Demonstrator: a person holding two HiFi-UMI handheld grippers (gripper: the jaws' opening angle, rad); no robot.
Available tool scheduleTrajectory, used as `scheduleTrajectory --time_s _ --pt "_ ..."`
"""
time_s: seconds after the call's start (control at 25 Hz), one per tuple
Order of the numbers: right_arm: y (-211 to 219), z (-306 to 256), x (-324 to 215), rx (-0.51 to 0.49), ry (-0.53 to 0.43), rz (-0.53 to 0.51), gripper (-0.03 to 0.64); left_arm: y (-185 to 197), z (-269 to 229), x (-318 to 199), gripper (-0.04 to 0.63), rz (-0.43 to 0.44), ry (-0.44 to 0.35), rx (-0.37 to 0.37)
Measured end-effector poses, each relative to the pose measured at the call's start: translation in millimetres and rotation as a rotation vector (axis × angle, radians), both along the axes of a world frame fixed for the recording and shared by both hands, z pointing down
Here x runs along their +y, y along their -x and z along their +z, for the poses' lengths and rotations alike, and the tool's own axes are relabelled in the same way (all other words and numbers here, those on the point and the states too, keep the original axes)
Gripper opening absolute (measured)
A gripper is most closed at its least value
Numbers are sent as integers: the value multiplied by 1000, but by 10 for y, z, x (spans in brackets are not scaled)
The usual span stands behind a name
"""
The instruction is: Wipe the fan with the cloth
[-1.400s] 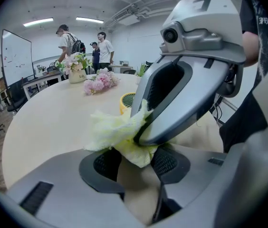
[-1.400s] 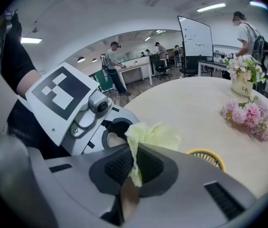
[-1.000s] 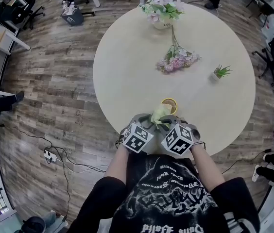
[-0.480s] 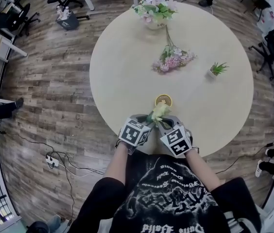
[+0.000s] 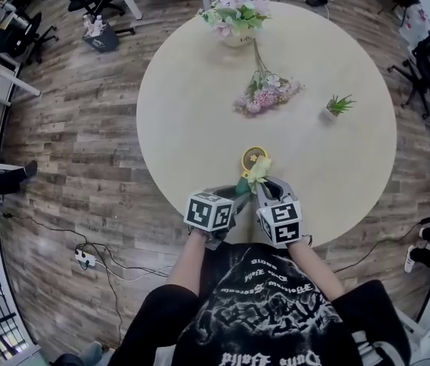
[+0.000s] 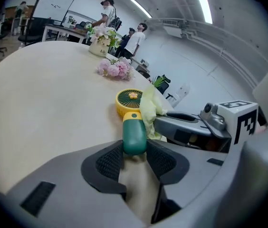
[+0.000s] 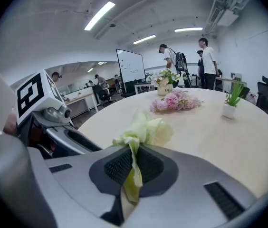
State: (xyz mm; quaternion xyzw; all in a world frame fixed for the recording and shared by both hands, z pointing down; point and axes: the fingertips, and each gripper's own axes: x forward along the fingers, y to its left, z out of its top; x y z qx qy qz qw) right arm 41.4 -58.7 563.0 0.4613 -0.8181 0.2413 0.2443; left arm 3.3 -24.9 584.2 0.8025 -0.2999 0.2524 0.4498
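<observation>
Now the left claw [image 6: 135, 152] grips the green handle of the small yellow round-headed plastic fan [image 6: 129, 100], near the front edge of the round beige tabletop [image 5: 192, 105]. The right claw [image 7: 133, 167] pinches the crumpled pale-green cloth [image 7: 146, 128] (bunched beyond its tips) against the fan head's right side.

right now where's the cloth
Head view: the cloth is pinched in the right gripper, bunched beside the fan at the near edge of the table.

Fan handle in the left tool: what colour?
The fan handle is dark green, clearest in the left gripper view.
</observation>
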Motion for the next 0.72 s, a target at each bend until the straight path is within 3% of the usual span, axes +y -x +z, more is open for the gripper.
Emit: scheduleTrajectory --time_s 0.32,0.48,0.72 --pt "-403 -72 -193 -63 -12 188 23 -47 67 106 172 68 -13 -69" --pt "-564 -63 -332 -75 2 192 23 -69 71 161 172 109 -26 -64" --pt "-690 106 -455 -102 91 187 23 -82 86 185 172 218 -49 -113"
